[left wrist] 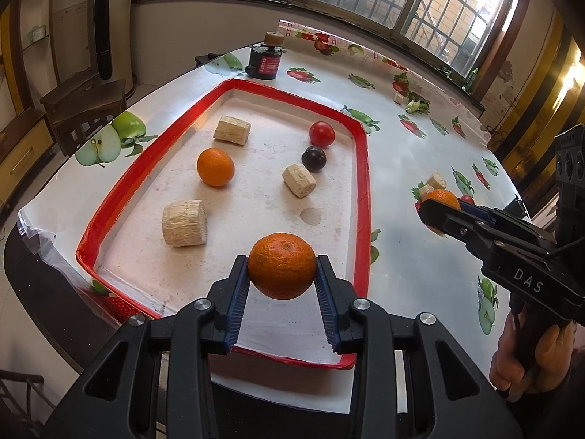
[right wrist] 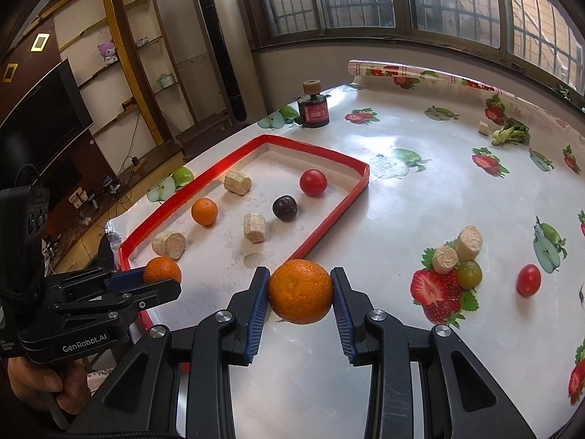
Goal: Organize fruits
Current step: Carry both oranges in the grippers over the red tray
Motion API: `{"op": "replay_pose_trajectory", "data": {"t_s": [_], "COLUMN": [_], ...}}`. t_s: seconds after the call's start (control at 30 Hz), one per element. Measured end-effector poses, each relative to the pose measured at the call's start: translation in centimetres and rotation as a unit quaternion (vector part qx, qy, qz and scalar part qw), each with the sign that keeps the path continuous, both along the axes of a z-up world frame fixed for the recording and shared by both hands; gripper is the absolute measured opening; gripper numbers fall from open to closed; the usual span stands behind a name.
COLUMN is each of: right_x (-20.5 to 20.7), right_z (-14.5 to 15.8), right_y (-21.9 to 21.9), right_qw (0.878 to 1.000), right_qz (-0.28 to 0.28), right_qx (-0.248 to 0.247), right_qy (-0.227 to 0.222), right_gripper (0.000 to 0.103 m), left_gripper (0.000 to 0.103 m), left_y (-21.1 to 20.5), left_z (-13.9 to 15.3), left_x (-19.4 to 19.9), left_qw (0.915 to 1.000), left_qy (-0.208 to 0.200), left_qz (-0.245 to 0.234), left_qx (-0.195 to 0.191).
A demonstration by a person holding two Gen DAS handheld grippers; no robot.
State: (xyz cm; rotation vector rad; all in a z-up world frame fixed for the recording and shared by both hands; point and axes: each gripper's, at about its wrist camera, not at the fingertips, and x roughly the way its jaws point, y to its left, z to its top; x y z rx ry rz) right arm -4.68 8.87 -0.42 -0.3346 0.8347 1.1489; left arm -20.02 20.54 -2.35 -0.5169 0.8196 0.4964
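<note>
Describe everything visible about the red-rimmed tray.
The shallow rectangular white tray with a red taped rim lies flat on the fruit-print tablecloth. Its stained white floor holds one orange, a red tomato, a dark plum and three pale cylindrical chunks, all apart. A ring mark shows near its right wall.

Your left gripper's fingers (left wrist: 239,285) cover both flanks of the orange (left wrist: 281,270) they clamp. In your left wrist view the right gripper's fingers (left wrist: 444,219) hide most of the second orange (left wrist: 443,197). The jar (right wrist: 313,111) label at the far tabletop (right wrist: 402,219) edge is too small to read.
</note>
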Motion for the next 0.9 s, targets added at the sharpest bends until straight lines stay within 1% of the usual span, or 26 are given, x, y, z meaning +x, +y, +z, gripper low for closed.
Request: {"op": "replay_pose_trajectory", "data": {"t_s": [0.4,0.67,0.9], "right_x": [-1.0,-1.4,-1.4], "right_z": [-0.4,-1.7,-3.5], "right_y": [4.1,7.0,8.9], "right_qw": [0.999,0.998,0.997], "right_qz": [0.033,0.057,0.068], "right_qx": [-0.004,-0.015,-0.035], "right_qy": [0.008,0.016,0.022], "right_gripper": [0.035,0.035,0.035], "left_gripper": [0.034,0.034,0.034], "left_y": [2.3,3.5,3.8], "left_z": [-1.0,-1.6,-2.0], "left_x": [-1.2,-1.3,-1.1], "left_qw": [0.9996,0.999,0.999], "left_qy": [0.009,0.018,0.023], "left_qz": [0.027,0.039,0.038], "left_qx": [-0.006,-0.006,-0.008]}}
